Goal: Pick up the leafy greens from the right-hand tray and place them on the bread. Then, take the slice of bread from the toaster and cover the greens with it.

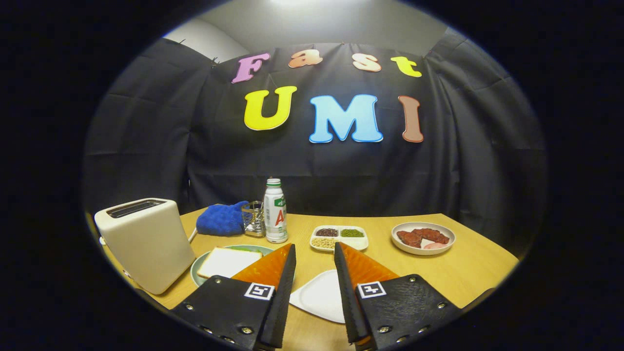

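My gripper (pixel 314 245) hangs open above the wooden table (pixel 463 268), with nothing between its fingers. A white slice of bread (pixel 226 262) lies on a pale green plate (pixel 197 273) just left of the left finger. A thin strip of green shows along the slice's far edge. The cream toaster (pixel 146 241) stands left of the plate, its top slot dark. A bare white tray (pixel 319 295) lies on the table below and between the fingers.
Behind the plate are a blue mitt (pixel 222 219), a small glass (pixel 253 219) and a white bottle (pixel 275 210). Beyond the fingers sits a divided dish of beans (pixel 340 237). A plate of meat (pixel 422 237) is at the right.
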